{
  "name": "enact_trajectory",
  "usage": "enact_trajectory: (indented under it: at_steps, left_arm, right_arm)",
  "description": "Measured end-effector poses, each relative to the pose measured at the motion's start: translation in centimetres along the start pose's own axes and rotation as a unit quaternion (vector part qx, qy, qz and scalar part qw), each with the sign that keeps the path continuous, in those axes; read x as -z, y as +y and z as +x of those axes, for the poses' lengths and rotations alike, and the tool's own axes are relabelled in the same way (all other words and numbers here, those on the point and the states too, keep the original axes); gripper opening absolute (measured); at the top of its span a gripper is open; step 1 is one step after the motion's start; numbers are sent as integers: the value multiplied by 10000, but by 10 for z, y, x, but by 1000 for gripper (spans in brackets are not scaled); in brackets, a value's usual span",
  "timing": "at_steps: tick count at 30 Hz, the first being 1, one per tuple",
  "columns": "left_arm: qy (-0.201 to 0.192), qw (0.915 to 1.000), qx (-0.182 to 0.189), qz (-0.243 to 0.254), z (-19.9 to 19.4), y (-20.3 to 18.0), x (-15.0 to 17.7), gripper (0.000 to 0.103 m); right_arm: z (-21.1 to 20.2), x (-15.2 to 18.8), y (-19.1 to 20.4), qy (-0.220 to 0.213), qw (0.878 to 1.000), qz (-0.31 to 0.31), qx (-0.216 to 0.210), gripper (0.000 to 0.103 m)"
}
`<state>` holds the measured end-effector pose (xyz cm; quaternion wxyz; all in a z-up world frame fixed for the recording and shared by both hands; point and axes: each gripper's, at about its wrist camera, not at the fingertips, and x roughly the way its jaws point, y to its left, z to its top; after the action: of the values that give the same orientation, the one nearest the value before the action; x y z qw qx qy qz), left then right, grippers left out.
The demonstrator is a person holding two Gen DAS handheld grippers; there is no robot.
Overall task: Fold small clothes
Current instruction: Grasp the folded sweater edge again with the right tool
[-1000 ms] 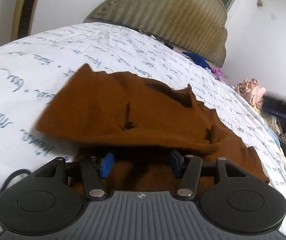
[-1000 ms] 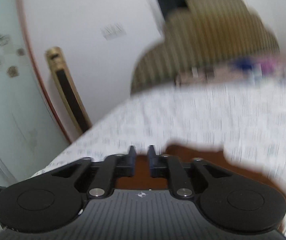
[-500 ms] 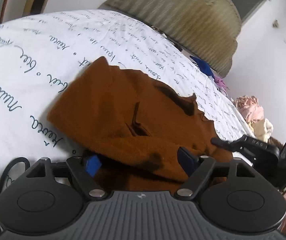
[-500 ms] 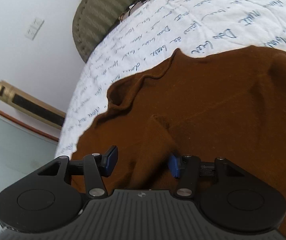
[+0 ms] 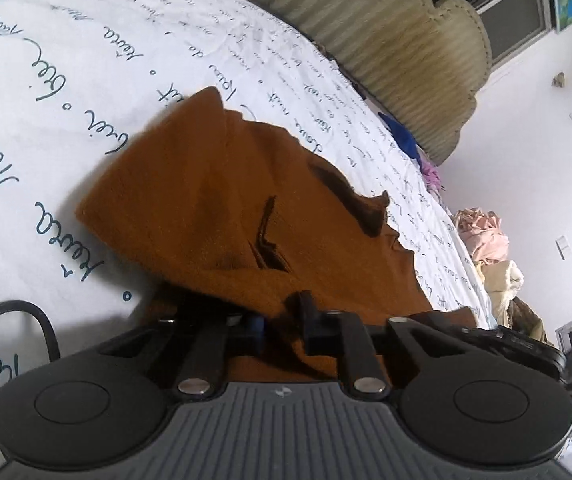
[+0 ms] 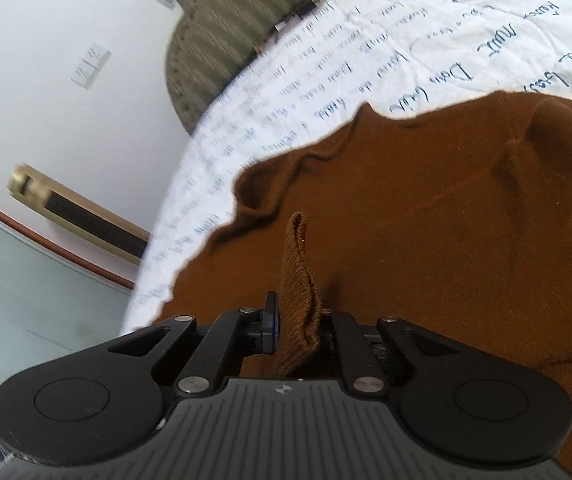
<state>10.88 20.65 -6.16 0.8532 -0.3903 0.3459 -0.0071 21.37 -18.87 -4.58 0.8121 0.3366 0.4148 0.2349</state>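
Both grippers, left [image 5: 282, 322] & right [image 6: 298, 326], closing on brown garment [image 5: 222, 216] near edge; bare white sheet [image 5: 66, 72] beyond w/ room.

White walls [image 5: 526, 128] enclosed a bed [image 5: 86, 60] with script-printed sheets, a ribbed olive headboard [image 5: 386, 48] and a window [image 5: 518, 12].

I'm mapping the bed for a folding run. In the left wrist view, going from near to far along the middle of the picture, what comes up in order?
Left gripper, closing on the brown garment → white printed bedsheet → olive headboard.
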Motion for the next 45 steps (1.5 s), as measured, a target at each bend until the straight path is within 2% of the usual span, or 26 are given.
enact_trajectory:
  at_steps: [2,7,11,16,19,20,21,23,31,34,35,36,40,45]
  left_arm:
    - [-73,10000,-10,12,-1,-3,0,10]
    - [-330,9992,109,219,-8,-28,-6,9]
    - [-479,9975,201,484,-7,-57,-13,9]
    - [-502,9953,209,806,-3,-77,-8,9]
    - [-436,9960,126,769,-3,-69,-4,9]
    - [-439,9961,86,765,-3,-66,-4,9]
    - [-442,9961,68,765,-4,-64,-4,9]
    - [-427,9963,51,744,-5,-60,-4,9]
    - [-453,9950,-12,889,-3,-60,-4,9]
    - [-402,9956,-24,850,0,-58,-3,9]
    - [-398,9957,-30,830,1,-57,-3,9]
    - [-395,9958,-37,827,1,-56,-3,9]
    - [-407,9960,-50,799,1,-55,-6,9]
    - [-527,9945,132,899,2,-77,-11,9]
  right_arm:
    - [-7,-2,2,-60,9999,22,-137,12]
    - [-27,-11,7,-297,9989,-42,-365,12]
    - [-42,-23,6,-537,9977,-94,-393,12]
    - [-54,-34,-5,-457,9983,-12,-363,12]
    - [-50,-34,-19,-142,9999,49,-84,22]
    - [-47,-33,-26,-10,10000,79,-19,36]
    - [-44,-33,-32,32,9999,149,34,45]
    - [-40,-32,-45,49,9997,220,111,47]
    - [-28,-15,-63,260,9986,438,140,47]
    - [-19,-10,-58,375,9979,511,-116,47]
    - [-16,-8,-54,410,9978,492,-150,42]
    - [-14,-6,-50,378,9983,436,-117,18]
    - [-16,-6,-41,183,9990,283,-298,15]
    - [-48,-25,-35,-452,9978,120,-479,14]
